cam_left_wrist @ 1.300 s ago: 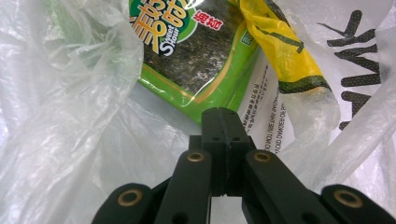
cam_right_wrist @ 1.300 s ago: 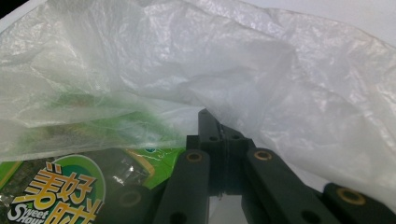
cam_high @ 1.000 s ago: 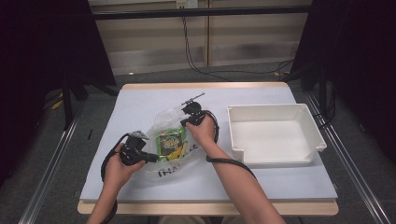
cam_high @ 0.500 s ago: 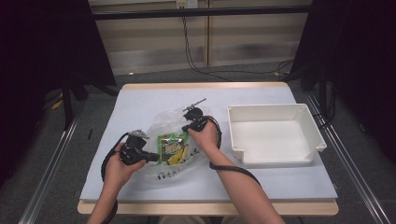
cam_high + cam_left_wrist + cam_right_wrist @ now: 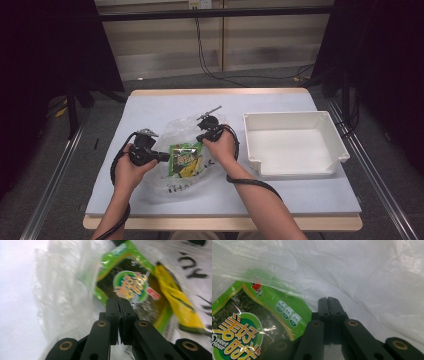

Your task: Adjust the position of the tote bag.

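A pale blue-grey rectangular table [image 5: 150, 107] carries everything. Taking the thin, crinkled clear plastic bag with black lettering [image 5: 192, 175] as the landmark: it lies slightly left of the table's middle, nearer the person's edge. To the right of the bag, just apart from it, sits a shallow white rectangular plastic tray [image 5: 295, 172], with nothing in it. Inside the bag, showing through its mouth, lies a flat green snack packet with a dark window and orange lettering [image 5: 184, 156], and a yellow packet [image 5: 178, 302] lies tucked against it, deeper in the bag.

The left gripper [image 5: 162, 157] comes at the bag's left edge; in the left gripper view its jaws stand clenched with bag film pinched between them, the green packet just beyond the tips. The right gripper [image 5: 201, 137] sits at the bag's upper right edge; its jaws meet flat together against the film, apparently nipping a fold of it.

As I judge it, the work is at an early stage: the bag's mouth is gripped on both sides, but both packets are still inside. Pulling them out, likely to the tray, is still to come.
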### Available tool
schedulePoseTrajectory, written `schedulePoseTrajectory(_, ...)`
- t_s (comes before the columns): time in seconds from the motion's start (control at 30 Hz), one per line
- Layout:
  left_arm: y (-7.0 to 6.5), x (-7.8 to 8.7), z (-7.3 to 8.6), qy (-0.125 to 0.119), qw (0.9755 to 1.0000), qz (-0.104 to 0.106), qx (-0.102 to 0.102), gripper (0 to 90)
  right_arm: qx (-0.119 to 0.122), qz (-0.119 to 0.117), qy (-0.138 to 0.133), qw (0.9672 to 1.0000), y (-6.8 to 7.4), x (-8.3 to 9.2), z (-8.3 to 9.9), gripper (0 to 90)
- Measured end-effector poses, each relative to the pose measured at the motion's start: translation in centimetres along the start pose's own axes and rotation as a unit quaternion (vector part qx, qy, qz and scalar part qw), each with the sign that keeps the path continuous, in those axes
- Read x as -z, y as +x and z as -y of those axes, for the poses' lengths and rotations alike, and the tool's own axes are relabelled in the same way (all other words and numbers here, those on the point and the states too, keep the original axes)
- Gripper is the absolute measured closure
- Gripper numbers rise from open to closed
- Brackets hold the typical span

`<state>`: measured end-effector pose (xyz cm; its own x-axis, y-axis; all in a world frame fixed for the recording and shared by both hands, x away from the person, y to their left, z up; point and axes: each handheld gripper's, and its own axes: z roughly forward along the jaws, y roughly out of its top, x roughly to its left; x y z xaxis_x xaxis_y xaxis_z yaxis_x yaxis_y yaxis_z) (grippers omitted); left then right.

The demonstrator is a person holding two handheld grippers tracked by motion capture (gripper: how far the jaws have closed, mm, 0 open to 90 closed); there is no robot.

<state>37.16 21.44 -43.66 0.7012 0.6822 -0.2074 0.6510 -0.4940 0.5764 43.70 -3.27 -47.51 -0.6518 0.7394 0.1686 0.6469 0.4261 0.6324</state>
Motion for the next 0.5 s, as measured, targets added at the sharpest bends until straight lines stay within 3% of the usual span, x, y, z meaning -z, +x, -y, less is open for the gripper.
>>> schedulePoseTrajectory(0.07, 0.8, -0.5, 0.1, -0.006, 0.9997, -0.008, 0.023, 87.7, 0.001, 0.0, 0.001, 1.0, 0.0, 0.1, 0.1, 89.6)
schedulePoseTrajectory(0.17, 2.0, -1.0, 0.4, -0.003, 0.999, -0.018, 0.041, 89.3, 0.002, 0.002, 0.003, 1.0, 0.0, 0.2, 0.2, 89.5)
schedulePoseTrajectory(0.4, 3.6, -2.3, 0.9, 0.007, 0.9973, -0.028, 0.068, 90.0, -0.006, 0.004, 0.007, 0.9999, -0.4, 0.1, 0.4, 89.0)
schedulePoseTrajectory(0.43, 3.8, -2.4, 1.0, 0.0, 0.9969, -0.025, 0.075, 90.0, -0.006, 0.004, 0.007, 0.9999, -0.4, 0.1, 0.4, 89.0)
schedulePoseTrajectory(0.5, 3.9, -2.2, 1.0, 0.006, 0.9972, -0.027, 0.069, 90.0, -0.002, 0.005, 0.005, 1.0, -0.5, 0.1, 0.4, 89.1)
